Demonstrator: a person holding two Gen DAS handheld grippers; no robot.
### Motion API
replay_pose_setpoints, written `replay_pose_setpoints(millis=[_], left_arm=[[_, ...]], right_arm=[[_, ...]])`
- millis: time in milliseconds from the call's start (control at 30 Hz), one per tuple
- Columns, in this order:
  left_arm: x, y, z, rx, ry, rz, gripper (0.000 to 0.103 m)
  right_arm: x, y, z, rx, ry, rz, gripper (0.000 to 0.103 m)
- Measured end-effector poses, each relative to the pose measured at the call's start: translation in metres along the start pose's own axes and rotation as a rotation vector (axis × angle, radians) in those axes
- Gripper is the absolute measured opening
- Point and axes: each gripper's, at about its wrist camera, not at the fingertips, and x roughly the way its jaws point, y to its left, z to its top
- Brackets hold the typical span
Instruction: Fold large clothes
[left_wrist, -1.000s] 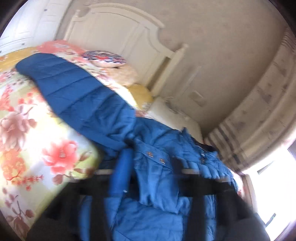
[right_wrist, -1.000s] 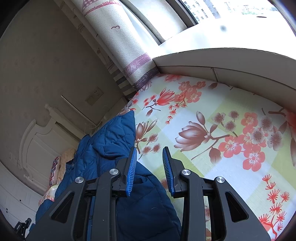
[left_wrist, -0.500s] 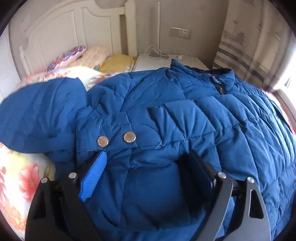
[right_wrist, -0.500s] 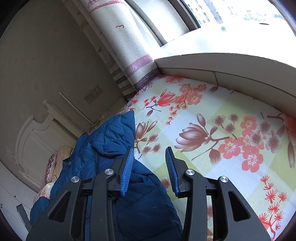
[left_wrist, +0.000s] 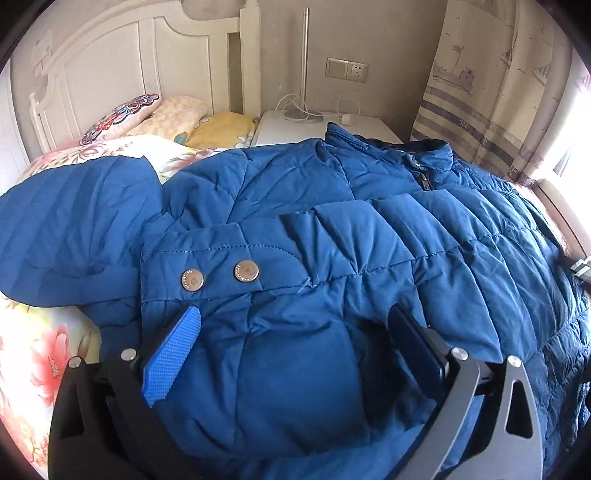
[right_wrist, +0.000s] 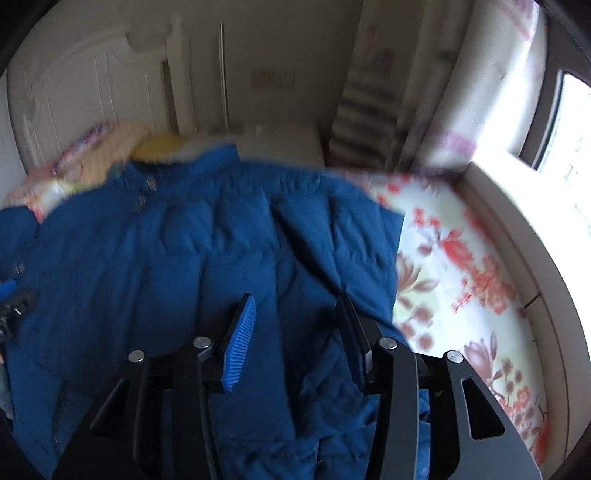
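A big blue quilted jacket (left_wrist: 369, 240) lies spread across the floral bed, collar and zip (left_wrist: 423, 173) toward the headboard, one sleeve (left_wrist: 74, 229) stretched out to the left. Two metal snaps (left_wrist: 218, 276) sit on a flap just ahead of my left gripper (left_wrist: 295, 312). Its jaws are opening wide, with a puffy fold of the jacket bulging up between them, not pinched. In the blurred right wrist view my right gripper (right_wrist: 295, 298) hovers over the jacket (right_wrist: 166, 258) near its right edge. Those jaws are opening too, with only cloth beneath them.
A white headboard (left_wrist: 122, 62), pillows (left_wrist: 147, 114) and a white nightstand (left_wrist: 317, 129) with a lamp pole and cables stand behind the jacket. A striped curtain (left_wrist: 491, 92) hangs at right. Floral bedspread (right_wrist: 461, 277) shows right of the jacket, bounded by a window ledge (right_wrist: 535, 240).
Both views rolled round to face the headboard. My left gripper came down close over the jacket and spread its jaws. The right gripper swung from the bedspread side over the jacket, jaws widening.
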Motion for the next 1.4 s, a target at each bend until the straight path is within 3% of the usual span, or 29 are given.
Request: replay_pose_setpoints(millis=[67,200,300,333,433,500,567,600,667,700,767,867,933,1033,1100,1200,1333,1400], left_arm=[[0.000,0.000,0.000,0.000,0.000,-0.001,0.101],[0.003,-0.001,0.001,0.006,0.007,0.008,0.101],[0.004,-0.002,0.002,0.012,0.009,0.012,0.101],[0.004,-0.002,0.002,0.009,0.008,0.009,0.101],[0.003,-0.001,0.001,0.003,0.004,0.000,0.101],[0.003,-0.001,0.001,0.002,0.003,-0.002,0.101],[0.004,0.000,0.001,0.002,0.004,-0.002,0.101],[0.004,0.000,0.001,0.001,0.004,-0.003,0.101],[0.004,-0.001,0.001,0.002,0.007,0.001,0.101],[0.004,-0.001,0.001,0.004,0.006,0.002,0.101],[0.003,-0.001,0.000,0.003,0.004,0.000,0.101],[0.003,0.000,0.000,-0.002,0.002,-0.005,0.101],[0.003,0.000,0.000,-0.004,0.001,-0.006,0.101],[0.003,0.000,0.000,-0.005,0.001,-0.007,0.101],[0.002,0.000,0.001,-0.006,0.001,-0.009,0.101],[0.002,0.000,0.001,-0.007,0.000,-0.010,0.101],[0.002,0.001,0.002,-0.010,-0.003,-0.012,0.101],[0.002,0.002,0.002,-0.011,-0.003,-0.014,0.101]], right_arm=[[-0.004,-0.004,0.006,0.019,0.021,-0.003,0.048],[-0.026,-0.001,0.031,0.032,-0.097,0.007,0.049],[-0.012,0.002,0.061,0.029,-0.136,0.027,0.051],[-0.001,0.002,0.067,0.020,-0.126,0.018,0.053],[0.048,-0.011,0.075,0.084,0.027,0.045,0.058],[0.046,-0.018,0.076,0.138,0.030,0.051,0.058],[0.031,-0.019,0.074,0.191,-0.002,0.042,0.058],[0.020,-0.019,0.073,0.213,-0.064,0.058,0.059],[0.009,-0.012,0.074,0.192,-0.161,0.049,0.068],[0.016,-0.009,0.074,0.151,-0.150,-0.001,0.072],[0.048,-0.010,0.071,0.116,0.011,-0.028,0.081],[0.037,-0.018,0.071,0.181,0.026,-0.029,0.079],[0.010,-0.009,0.066,0.192,-0.038,-0.025,0.079],[-0.032,0.033,0.045,0.070,-0.119,0.084,0.079],[-0.039,0.065,0.026,-0.043,-0.096,0.132,0.082],[-0.015,0.098,0.000,-0.197,0.002,0.109,0.085],[-0.023,0.098,-0.003,-0.162,-0.018,0.064,0.087],[-0.046,0.098,-0.007,-0.133,-0.109,0.081,0.087]])
